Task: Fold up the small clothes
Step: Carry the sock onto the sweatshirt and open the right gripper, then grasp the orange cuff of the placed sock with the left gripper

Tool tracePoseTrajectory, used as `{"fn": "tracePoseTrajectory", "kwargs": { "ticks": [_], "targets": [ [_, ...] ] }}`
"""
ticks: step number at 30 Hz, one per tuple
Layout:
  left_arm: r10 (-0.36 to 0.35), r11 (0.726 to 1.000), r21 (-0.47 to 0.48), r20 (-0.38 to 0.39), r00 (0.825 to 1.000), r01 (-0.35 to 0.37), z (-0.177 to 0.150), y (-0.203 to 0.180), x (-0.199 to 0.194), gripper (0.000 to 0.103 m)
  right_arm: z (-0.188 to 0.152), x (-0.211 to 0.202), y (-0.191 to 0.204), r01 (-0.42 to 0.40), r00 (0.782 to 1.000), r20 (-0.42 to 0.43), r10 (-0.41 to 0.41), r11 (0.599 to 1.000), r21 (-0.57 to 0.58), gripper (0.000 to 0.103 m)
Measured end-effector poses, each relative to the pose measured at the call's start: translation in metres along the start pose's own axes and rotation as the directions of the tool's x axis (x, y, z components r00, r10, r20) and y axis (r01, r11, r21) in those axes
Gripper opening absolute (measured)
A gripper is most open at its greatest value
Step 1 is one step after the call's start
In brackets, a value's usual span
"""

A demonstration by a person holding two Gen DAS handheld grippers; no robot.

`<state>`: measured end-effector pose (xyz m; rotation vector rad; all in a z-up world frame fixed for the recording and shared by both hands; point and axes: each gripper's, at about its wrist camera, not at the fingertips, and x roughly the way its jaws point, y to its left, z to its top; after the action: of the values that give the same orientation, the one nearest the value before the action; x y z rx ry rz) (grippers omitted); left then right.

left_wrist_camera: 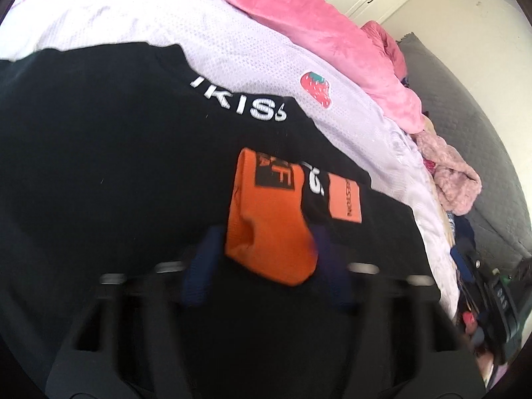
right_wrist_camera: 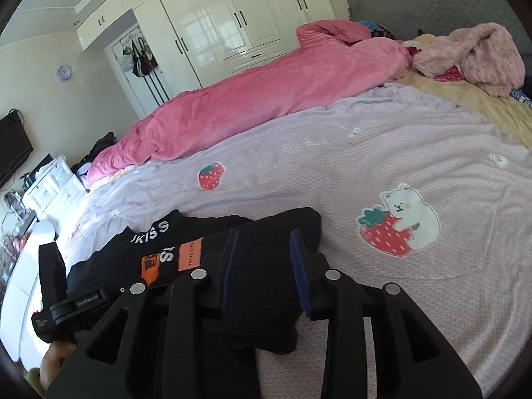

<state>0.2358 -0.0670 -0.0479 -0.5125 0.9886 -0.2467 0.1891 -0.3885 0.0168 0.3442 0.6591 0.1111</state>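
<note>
The black garment (right_wrist_camera: pixel 206 242) lies on the lilac bedspread (right_wrist_camera: pixel 332 153) of the bed, on the near side of the strawberry patch (right_wrist_camera: pixel 210 175) and well apart from the pink duvet (right_wrist_camera: pixel 266 99) beyond that patch. It bears white lettering and orange panels.

The left tongs (left_wrist_camera: pixel 266 249) are narrowed onto an orange panel (left_wrist_camera: pixel 269 219) of the garment; the panel sits bunched between the two blue pads, and the grip appears to hold it, though blur leaves the pad contact uncertain. The right tongs (right_wrist_camera: pixel 264 266) stand partly open over the black fabric nearest the bear-and-strawberry patch (right_wrist_camera: pixel 399 226); dark cloth lies between the pads (right_wrist_camera: pixel 299 266), but the pads do not press on it.

Risks:
- The left grip holds only a small bunch of cloth. A quick pull may slip it free, or drag the whole garment toward the bed edge instead of folding it.
- With the right tongs not clamped, that end is unrestrained. Lifting one side alone is likely to skew the fold line.
- A pad may also pinch the bedspread below and lift it.

Orientation: the garment's long axis appears to run from the lettered end, nearest the strawberry patch, toward the plain end at the right tongs. The full outline is hidden, so this stays an estimate.
</note>
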Motion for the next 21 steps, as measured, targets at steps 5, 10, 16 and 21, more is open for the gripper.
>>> {"fn": "tracePoseTrajectory", "kwargs": {
  "ticks": [5,10,16,21],
  "targets": [
    [-0.007,0.999,0.054,0.057,0.998,0.004,0.01,-0.01,-0.013,0.006,-0.003,0.0,-0.002,-0.006,1.0,-0.008,0.006,1.0,0.006,0.031],
    [-0.053,0.984,0.18,0.197,0.979,0.017,0.018,-0.043,-0.059,0.006,-0.003,0.002,0.0,-0.017,1.0,-0.012,0.017,1.0,0.017,0.031],
    [-0.029,0.969,0.236,0.394,0.918,-0.071,0.022,-0.043,-0.129,0.006,-0.006,0.003,0.013,-0.035,0.999,-0.022,0.035,0.999,-0.007,0.031],
    [0.065,0.984,0.124,0.423,0.904,-0.129,0.022,0.004,-0.145,0.006,-0.009,0.009,0.029,-0.047,0.998,-0.044,0.046,0.998,-0.029,0.031]
  ]
}}
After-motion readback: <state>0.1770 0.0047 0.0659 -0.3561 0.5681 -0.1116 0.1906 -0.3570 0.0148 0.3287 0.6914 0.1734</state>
